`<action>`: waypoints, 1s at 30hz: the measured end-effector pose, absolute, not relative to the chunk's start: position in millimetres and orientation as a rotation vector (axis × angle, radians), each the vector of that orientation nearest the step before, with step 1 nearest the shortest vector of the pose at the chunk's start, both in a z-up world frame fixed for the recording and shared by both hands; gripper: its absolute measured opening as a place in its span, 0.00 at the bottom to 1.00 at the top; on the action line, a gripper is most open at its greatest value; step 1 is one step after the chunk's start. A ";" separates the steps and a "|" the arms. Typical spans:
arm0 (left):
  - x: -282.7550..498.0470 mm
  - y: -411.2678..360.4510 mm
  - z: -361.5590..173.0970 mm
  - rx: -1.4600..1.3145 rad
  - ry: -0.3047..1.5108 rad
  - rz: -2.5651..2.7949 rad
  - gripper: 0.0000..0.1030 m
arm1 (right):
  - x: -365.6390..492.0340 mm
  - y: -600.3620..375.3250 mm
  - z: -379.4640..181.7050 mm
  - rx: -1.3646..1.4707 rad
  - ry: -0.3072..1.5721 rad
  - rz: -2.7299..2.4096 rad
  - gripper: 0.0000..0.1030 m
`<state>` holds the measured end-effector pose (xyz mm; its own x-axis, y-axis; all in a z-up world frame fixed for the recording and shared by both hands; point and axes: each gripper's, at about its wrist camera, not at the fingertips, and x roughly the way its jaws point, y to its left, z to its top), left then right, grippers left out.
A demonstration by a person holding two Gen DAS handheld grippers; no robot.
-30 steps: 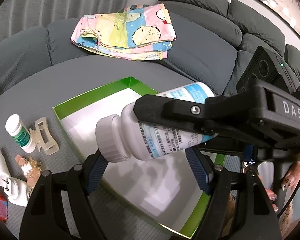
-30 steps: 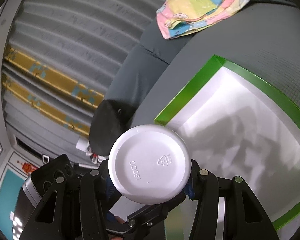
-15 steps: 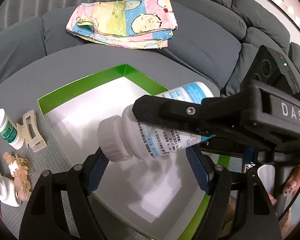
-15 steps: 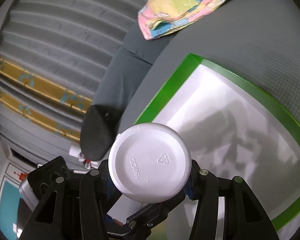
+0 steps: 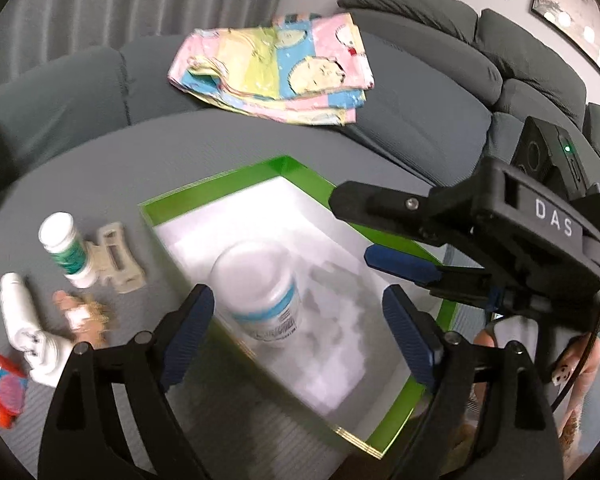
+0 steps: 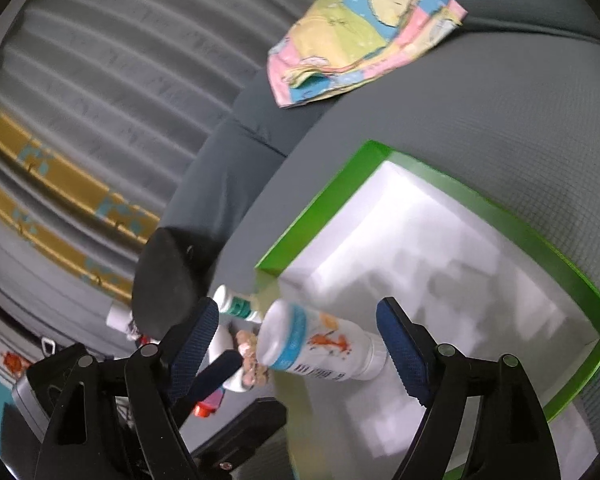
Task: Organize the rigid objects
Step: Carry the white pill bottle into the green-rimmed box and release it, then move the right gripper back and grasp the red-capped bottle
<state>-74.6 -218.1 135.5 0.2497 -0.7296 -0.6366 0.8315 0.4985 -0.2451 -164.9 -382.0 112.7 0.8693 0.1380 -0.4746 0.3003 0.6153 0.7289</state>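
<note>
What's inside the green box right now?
Inside the green box there is one white bottle with a blue band, blurred, near the box's left wall. The rest that shows is bare white floor. The grippers' fingers cover the nearest part.

Both wrist cameras look steeply down from close above, along their own fingers, sharing the green-rimmed tray (image 5: pixel 225 195) (image 6: pixel 496 216) from opposite sides.

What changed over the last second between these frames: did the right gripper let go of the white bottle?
Yes. The right gripper is opening its jaws and the white bottle, gripped by it a second ago, now sits blurred in the green-rimmed box, touching neither pad. The left gripper is opening too, holding nothing. The small green-labelled bottle, hair clip and patterned cloth lie as before.
</note>
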 end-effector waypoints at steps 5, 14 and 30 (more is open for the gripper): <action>-69.1 -179.6 145.2 0.117 0.745 -0.989 0.85 | -156.3 -353.2 127.6 0.833 0.536 -0.064 0.80; -41.1 -100.7 147.4 0.050 0.721 -0.782 0.89 | -129.5 -294.2 143.1 0.715 0.589 0.039 0.80; 35.1 23.0 103.3 -0.157 0.809 -0.449 0.90 | -28.6 -182.7 137.8 0.591 0.864 0.178 0.80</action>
